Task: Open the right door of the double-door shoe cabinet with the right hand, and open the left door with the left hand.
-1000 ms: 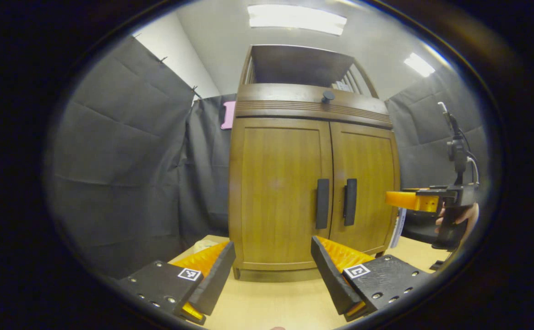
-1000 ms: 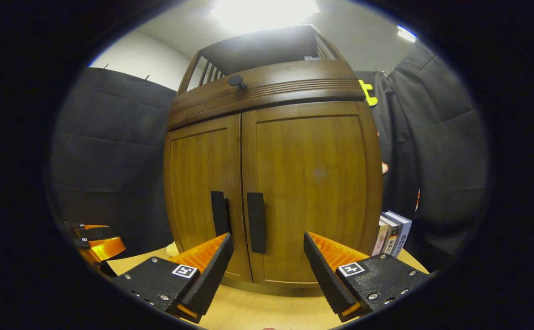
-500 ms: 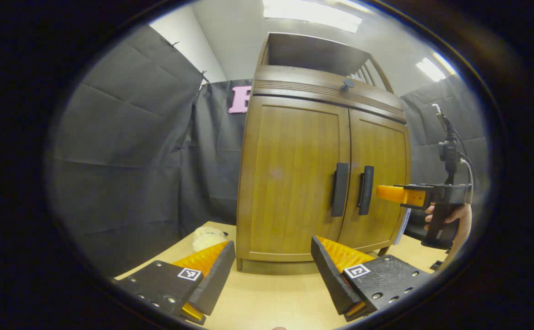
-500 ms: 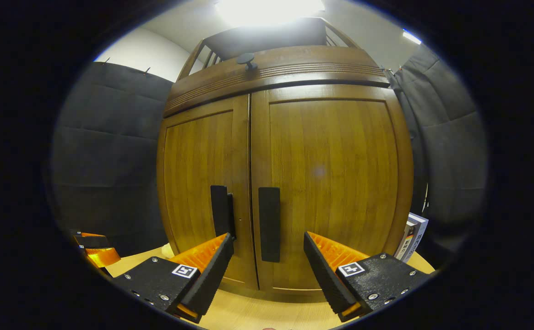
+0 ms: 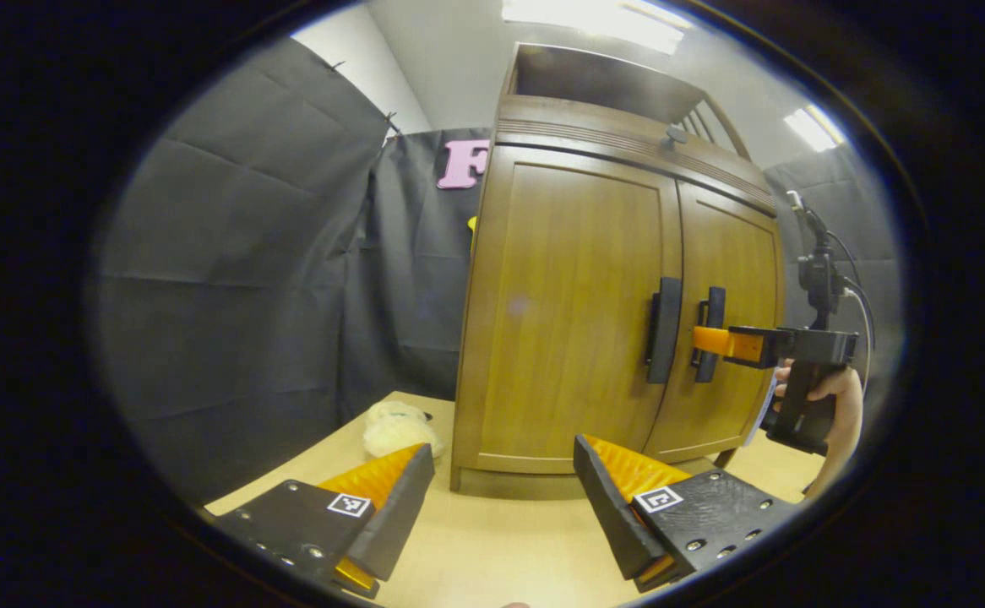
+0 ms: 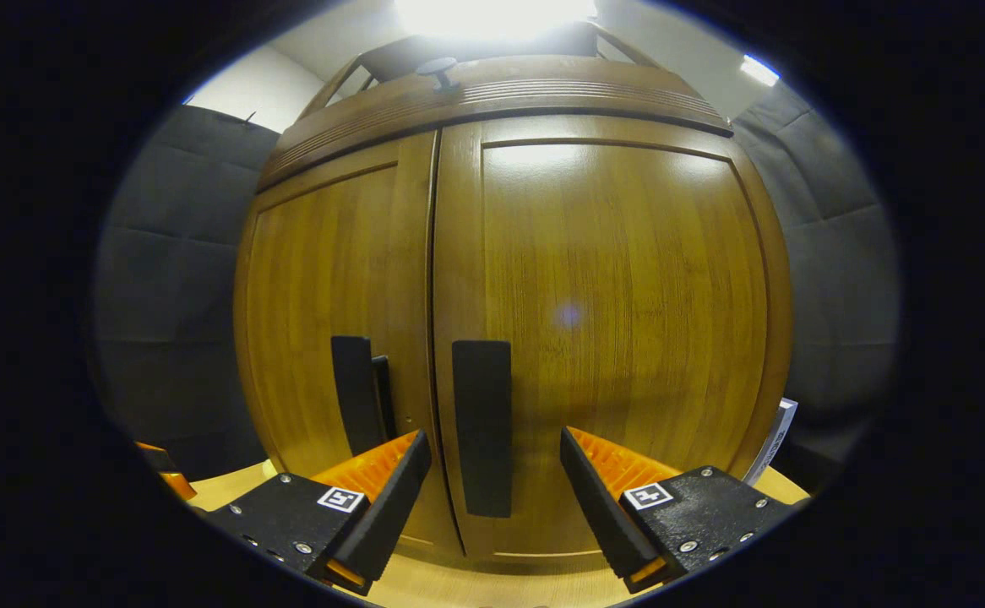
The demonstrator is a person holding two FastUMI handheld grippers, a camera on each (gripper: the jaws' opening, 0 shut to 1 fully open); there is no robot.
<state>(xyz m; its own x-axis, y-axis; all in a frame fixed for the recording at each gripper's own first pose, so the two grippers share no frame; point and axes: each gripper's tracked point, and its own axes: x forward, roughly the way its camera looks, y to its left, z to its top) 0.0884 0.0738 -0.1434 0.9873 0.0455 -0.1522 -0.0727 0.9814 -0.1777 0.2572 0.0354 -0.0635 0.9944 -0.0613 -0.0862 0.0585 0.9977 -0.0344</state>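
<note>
I held the right gripper (image 6: 492,473) level and close in front of the shoe cabinet (image 6: 611,287), its fingers (image 6: 391,498) spread wide with nothing between them. The right door's handle (image 6: 482,426) stood upright in the gap between them, a little farther in; I could not tell if a finger touched it. In the left gripper view I saw this same right gripper (image 5: 712,340) from the side, pointing straight at that handle (image 5: 710,331), with a hand (image 5: 835,397) gripping it from below.

The left gripper (image 5: 501,498) was farther back and low over the table (image 5: 509,549), its fingers (image 5: 391,507) also wide and holding nothing. It faced the cabinet's left front corner, not the left door's handle (image 5: 663,329).

Both doors were shut, the left door (image 5: 568,312) and the right door (image 6: 619,312) meeting at a thin seam. There was bare table in front of the cabinet's base, and open room at the cabinet's left side up to the black cloth wall (image 5: 247,270).

I counted two doors, two dark bar handles, and one small knob (image 6: 438,67) on the cabinet's top. One pale soft toy (image 5: 395,429) lay on the table near the cabinet's left corner. A book (image 6: 775,439) leaned just beside the cabinet's right side.
</note>
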